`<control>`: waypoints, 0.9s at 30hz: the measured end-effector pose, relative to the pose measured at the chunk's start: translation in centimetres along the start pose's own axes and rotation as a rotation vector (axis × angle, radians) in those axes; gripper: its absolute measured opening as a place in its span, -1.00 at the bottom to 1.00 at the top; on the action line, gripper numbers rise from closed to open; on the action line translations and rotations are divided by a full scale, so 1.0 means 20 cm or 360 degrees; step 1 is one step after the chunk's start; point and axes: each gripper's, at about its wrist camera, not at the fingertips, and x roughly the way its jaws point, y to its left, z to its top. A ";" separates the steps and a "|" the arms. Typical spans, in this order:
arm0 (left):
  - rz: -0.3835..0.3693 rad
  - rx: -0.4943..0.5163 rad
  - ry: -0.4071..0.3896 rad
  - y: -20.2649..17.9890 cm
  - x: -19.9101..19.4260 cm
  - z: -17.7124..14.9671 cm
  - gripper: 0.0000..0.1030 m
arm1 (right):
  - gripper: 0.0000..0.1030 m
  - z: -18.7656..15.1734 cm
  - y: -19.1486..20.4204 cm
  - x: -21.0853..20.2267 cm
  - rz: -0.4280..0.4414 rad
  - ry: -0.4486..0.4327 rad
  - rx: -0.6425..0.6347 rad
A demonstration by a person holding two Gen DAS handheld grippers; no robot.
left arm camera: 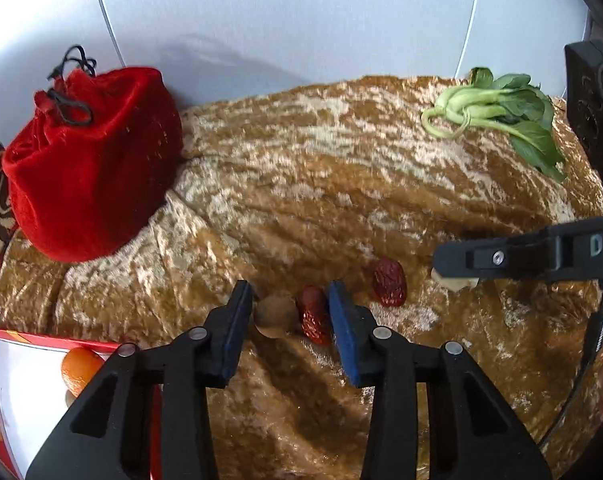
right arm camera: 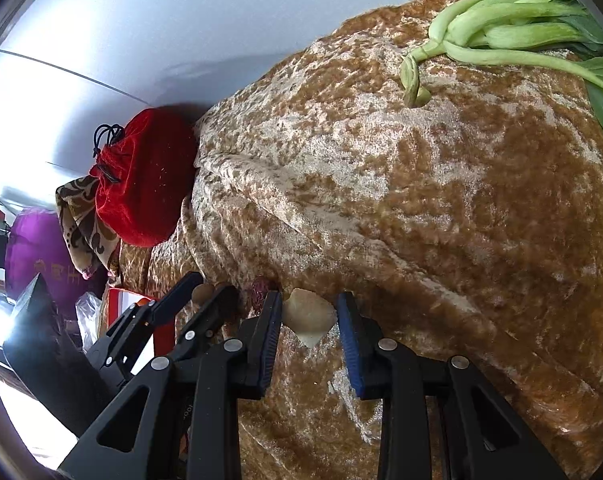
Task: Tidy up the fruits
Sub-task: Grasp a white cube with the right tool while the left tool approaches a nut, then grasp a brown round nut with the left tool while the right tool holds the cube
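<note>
Left wrist view: the left gripper [left arm camera: 289,300] hangs low over a crumpled golden-brown velvet cloth [left arm camera: 301,184] with its blue-padded jaws spread apart, and between them lie a round brown fruit [left arm camera: 272,316], perhaps a longan though the blur makes that uncertain, and a wrinkled red date [left arm camera: 313,314] just beside it; the round fruit sits close against the left pad, the date close to the right pad, and neither is clamped. A second red date [left arm camera: 389,282] rests on the cloth just beyond the right finger. At the lower left a red-rimmed white tray [left arm camera: 5,392] holds an orange [left arm camera: 79,368], partly hidden behind the gripper's frame. A red velvet drawstring pouch [left arm camera: 93,164] stands at the cloth's far left edge, and a bok choy [left arm camera: 497,116] lies at the far right, well apart from the fruits. The right gripper [left arm camera: 457,264] reaches in from the right side, above a pale chunk [left arm camera: 453,282]. In the right wrist view, the right gripper [right arm camera: 309,314] is likewise open, its pads standing either side of that pale, angular piece [right arm camera: 309,316] on the cloth, the left pad nearly touching it and the right pad clear of it.
</note>
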 end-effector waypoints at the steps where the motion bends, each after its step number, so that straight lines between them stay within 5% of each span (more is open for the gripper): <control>1: 0.0006 0.0010 0.0013 0.00 0.01 0.00 -0.30 | -0.43 0.00 0.00 0.00 0.0001 0.0000 0.0003; 17: -0.0091 0.0190 -0.0024 -0.03 -0.12 -0.08 -0.31 | -0.43 -0.02 -0.02 0.02 -0.0007 0.0039 0.0030; 24: -0.0130 0.0294 0.0055 -0.08 -0.12 -0.11 -0.30 | -0.43 -0.02 -0.02 0.02 -0.0006 0.0048 0.0033; 27: -0.0126 0.0291 0.0038 -0.06 -0.15 -0.10 -0.01 | -0.43 -0.02 -0.03 0.02 -0.0006 0.0057 0.0035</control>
